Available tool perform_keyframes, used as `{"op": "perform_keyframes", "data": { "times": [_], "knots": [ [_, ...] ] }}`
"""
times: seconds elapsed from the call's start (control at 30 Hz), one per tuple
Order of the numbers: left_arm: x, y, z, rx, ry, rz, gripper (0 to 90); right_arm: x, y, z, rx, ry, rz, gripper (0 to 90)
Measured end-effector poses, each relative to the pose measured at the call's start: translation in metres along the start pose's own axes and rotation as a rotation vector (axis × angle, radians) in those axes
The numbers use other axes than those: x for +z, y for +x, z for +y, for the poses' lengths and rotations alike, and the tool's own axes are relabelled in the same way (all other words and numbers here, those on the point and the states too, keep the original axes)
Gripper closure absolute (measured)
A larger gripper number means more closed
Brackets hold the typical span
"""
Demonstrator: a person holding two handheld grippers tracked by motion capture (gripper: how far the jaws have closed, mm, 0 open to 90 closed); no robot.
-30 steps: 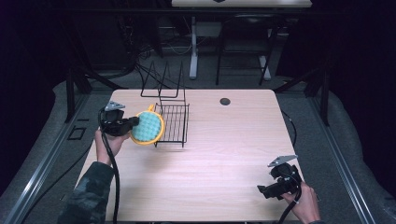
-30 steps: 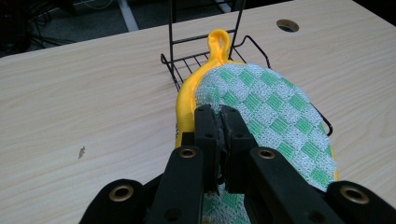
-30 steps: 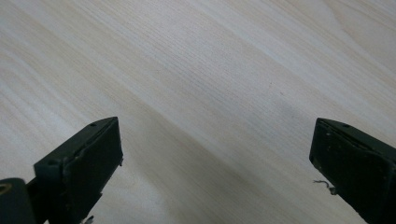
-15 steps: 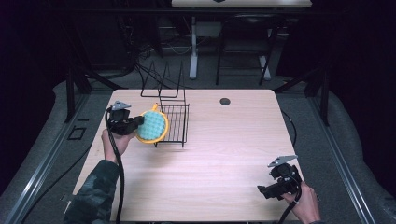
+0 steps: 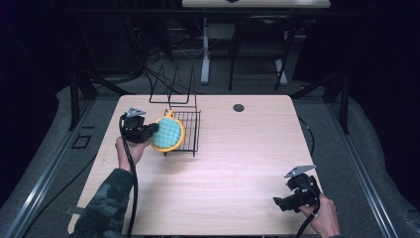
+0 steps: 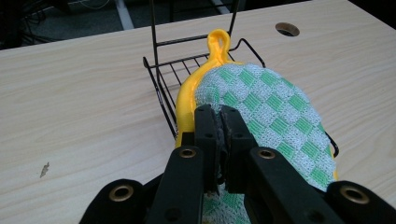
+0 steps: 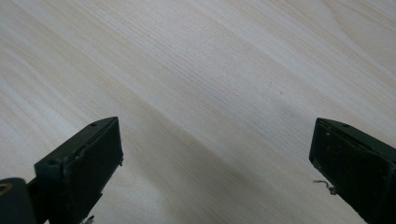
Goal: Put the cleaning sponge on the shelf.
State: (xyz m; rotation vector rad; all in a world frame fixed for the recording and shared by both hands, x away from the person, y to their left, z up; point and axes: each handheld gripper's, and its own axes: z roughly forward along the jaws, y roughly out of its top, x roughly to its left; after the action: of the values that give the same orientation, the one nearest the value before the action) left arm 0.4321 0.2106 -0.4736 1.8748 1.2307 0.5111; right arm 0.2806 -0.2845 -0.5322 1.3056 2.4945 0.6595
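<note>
The left gripper (image 5: 151,130) pinches the pot holder (image 5: 168,134) by its edge, upright against the wire rack (image 5: 190,134), probably to slot it in; the right gripper (image 5: 282,202), well away from the rack, gapes empty.

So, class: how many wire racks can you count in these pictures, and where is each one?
2. One wire basket rack stands on the table by the left gripper, which holds the pot holder against it. A second wire rack stands at the table's far edge.

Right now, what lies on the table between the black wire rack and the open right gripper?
Nothing: in the high view, bare light wooden tabletop stretches from the black wire rack to the right gripper.
</note>
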Motion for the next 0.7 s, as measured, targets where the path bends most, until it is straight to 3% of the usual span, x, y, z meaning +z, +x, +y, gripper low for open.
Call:
{"op": "perform_keyframes", "data": {
  "times": [0.5, 0.7],
  "knots": [
    [0.011, -0.002, 0.002, -0.018, -0.007, -0.002, 87.3, -0.001, -0.001, 0.001, 0.005, -0.005, 0.001, 2.1],
    [0.017, -0.009, 0.003, -0.003, -0.013, 0.002, 87.3, 0.0, -0.001, 0.0, 0.004, 0.001, 0.002, 2.1]
  ]
}}
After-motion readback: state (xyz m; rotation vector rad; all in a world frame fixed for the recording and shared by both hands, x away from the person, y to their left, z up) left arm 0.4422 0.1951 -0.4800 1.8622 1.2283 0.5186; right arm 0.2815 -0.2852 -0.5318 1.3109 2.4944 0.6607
